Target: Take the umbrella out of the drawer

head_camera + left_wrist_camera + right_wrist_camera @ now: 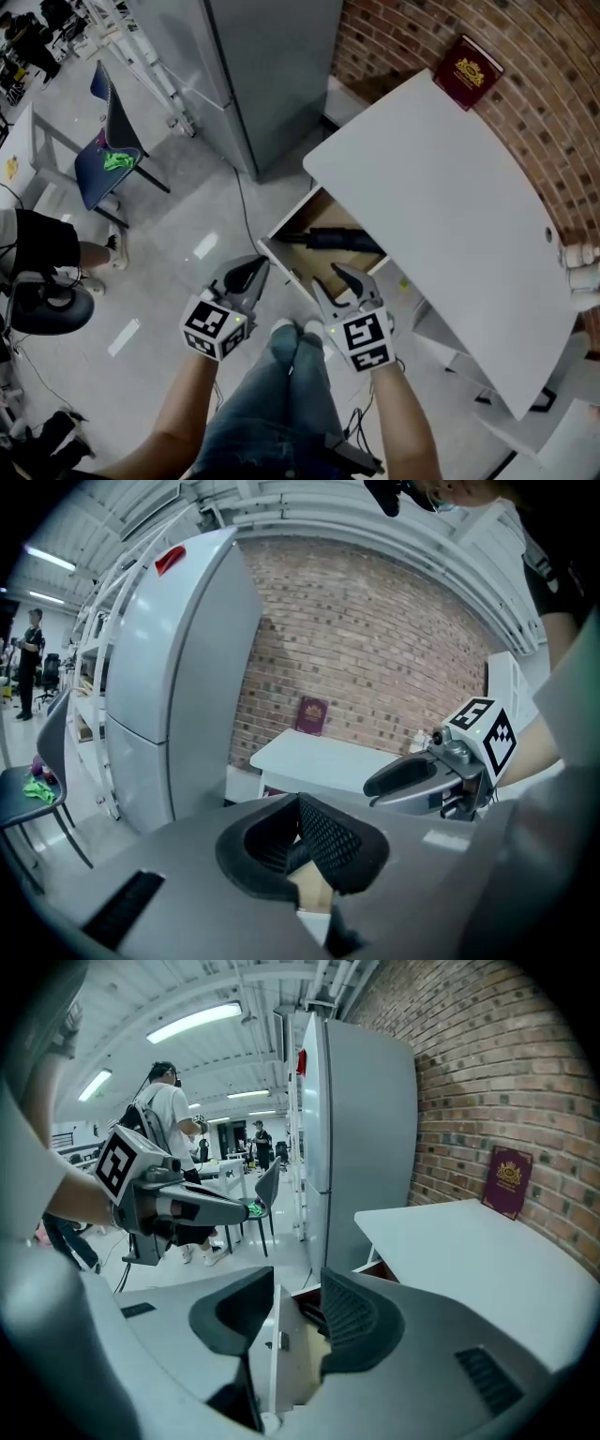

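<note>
Right gripper [334, 285] is held with its jaws apart and nothing between them; through the gap in the right gripper view only the drawer's front panel and a strip of its wooden inside are seen. Left gripper [248, 276] is held closed and empty, its pads meeting at the tips in the left gripper view.

The umbrella [333, 240] is seen lying inside the open drawer [278, 255], which is pulled out from under the white table [450, 206]. From the right gripper it lies just ahead and a little lower, past the drawer's front edge. Its long axis runs across the head view, roughly crosswise to the line along which the right gripper points, so a grip around the middle of the shaft is judged to be the natural one. The right gripper is judged the nearer of the two, since it is placed over the drawer's near corner, while the left gripper is kept outside the drawer, beside its front.

The umbrella's far end is cut off by the table edge, and which end carries the handle cannot be told. In the right gripper view only a dark shape near the right jaw can be made out, and it cannot be said for certain to be the umbrella.
</note>
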`<action>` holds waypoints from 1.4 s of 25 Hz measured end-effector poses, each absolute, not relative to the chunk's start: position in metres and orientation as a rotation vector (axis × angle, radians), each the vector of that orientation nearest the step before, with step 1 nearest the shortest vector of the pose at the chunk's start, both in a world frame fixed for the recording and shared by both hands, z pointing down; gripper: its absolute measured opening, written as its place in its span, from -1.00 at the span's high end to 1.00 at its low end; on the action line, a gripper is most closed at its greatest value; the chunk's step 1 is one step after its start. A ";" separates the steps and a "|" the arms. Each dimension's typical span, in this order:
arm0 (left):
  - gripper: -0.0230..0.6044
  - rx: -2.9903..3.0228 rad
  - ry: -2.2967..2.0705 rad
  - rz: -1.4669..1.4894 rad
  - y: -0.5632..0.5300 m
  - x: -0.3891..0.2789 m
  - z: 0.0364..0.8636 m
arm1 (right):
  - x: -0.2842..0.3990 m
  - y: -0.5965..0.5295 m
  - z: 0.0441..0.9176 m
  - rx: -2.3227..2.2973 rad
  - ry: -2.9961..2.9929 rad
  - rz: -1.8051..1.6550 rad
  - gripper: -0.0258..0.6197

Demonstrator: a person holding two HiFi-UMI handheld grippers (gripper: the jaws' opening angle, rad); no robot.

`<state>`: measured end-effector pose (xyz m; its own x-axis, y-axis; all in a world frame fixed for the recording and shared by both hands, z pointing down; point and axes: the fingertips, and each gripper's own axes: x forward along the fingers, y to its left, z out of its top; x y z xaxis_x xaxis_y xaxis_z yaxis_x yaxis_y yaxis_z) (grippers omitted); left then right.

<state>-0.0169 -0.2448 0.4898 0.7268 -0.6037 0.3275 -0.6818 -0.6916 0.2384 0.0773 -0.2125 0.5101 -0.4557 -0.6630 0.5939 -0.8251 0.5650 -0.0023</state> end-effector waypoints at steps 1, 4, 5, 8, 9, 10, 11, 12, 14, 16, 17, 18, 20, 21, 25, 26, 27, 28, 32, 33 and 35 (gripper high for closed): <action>0.95 2.573 -1.011 0.312 -0.248 -0.017 0.496 | 0.079 -0.214 0.517 1.182 -2.252 0.387 0.46; 0.95 2.534 -1.030 0.309 -0.255 -0.016 0.515 | 0.081 -0.221 0.543 1.151 -2.221 0.340 0.44; 0.95 2.527 -1.030 0.317 -0.255 -0.015 0.521 | 0.082 -0.223 0.553 1.144 -2.207 0.331 0.43; 0.95 2.531 -1.034 0.335 -0.256 -0.012 0.538 | 0.086 -0.228 0.581 1.142 -2.173 0.340 0.45; 0.95 2.535 -1.035 0.338 -0.257 -0.011 0.543 | 0.088 -0.231 0.590 1.142 -2.162 0.338 0.44; 0.95 2.538 -1.036 0.337 -0.259 -0.009 0.547 | 0.091 -0.235 0.599 1.138 -2.149 0.331 0.42; 0.95 2.539 -1.038 0.331 -0.262 -0.008 0.552 | 0.093 -0.238 0.608 1.129 -2.134 0.318 0.39; 0.95 2.540 -1.041 0.325 -0.264 -0.007 0.556 | 0.096 -0.241 0.618 1.117 -2.117 0.300 0.38; 0.95 2.536 -1.038 0.327 -0.265 -0.007 0.567 | 0.099 -0.248 0.637 1.082 -2.078 0.253 0.38; 0.95 2.537 -1.042 0.321 -0.267 -0.006 0.576 | 0.103 -0.253 0.657 1.038 -2.034 0.215 0.38; 0.95 2.541 -1.046 0.317 -0.268 -0.005 0.580 | 0.105 -0.256 0.668 1.016 -2.012 0.201 0.37; 0.95 2.543 -1.047 0.317 -0.270 -0.005 0.584 | 0.108 -0.259 0.679 0.996 -1.991 0.188 0.35; 0.95 2.542 -1.043 0.333 -0.271 -0.005 0.593 | 0.114 -0.265 0.699 0.970 -1.948 0.167 0.30; 0.95 2.534 -1.039 0.352 -0.270 -0.005 0.598 | 0.117 -0.269 0.709 0.961 -1.927 0.155 0.30; 0.95 2.522 -1.035 0.355 -0.272 -0.007 0.618 | 0.131 -0.286 0.744 0.915 -1.839 0.096 0.20; 0.95 2.526 -1.035 0.340 -0.273 -0.007 0.622 | 0.133 -0.289 0.752 0.890 -1.818 0.080 0.19; 0.95 2.524 -1.036 0.336 -0.274 -0.008 0.626 | 0.135 -0.290 0.761 0.856 -1.798 0.063 0.16; 0.95 2.517 -1.038 0.340 -0.274 -0.010 0.630 | 0.136 -0.291 0.769 0.816 -1.777 0.045 0.10; 0.95 2.493 -1.050 0.344 -0.275 -0.014 0.640 | 0.141 -0.296 0.795 0.684 -1.696 -0.040 0.07; 0.95 2.494 -1.056 0.332 -0.276 -0.014 0.641 | 0.143 -0.299 0.800 0.663 -1.679 -0.051 0.07; 0.95 2.493 -1.063 0.320 -0.279 -0.014 0.643 | 0.147 -0.306 0.808 0.629 -1.644 -0.065 0.06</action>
<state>-0.0138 -0.2788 0.6435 0.6829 -0.6347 0.3615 -0.7288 -0.6255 0.2785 0.1474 -0.3057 0.8081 -0.0381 -0.4327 0.9007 -0.3601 0.8468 0.3915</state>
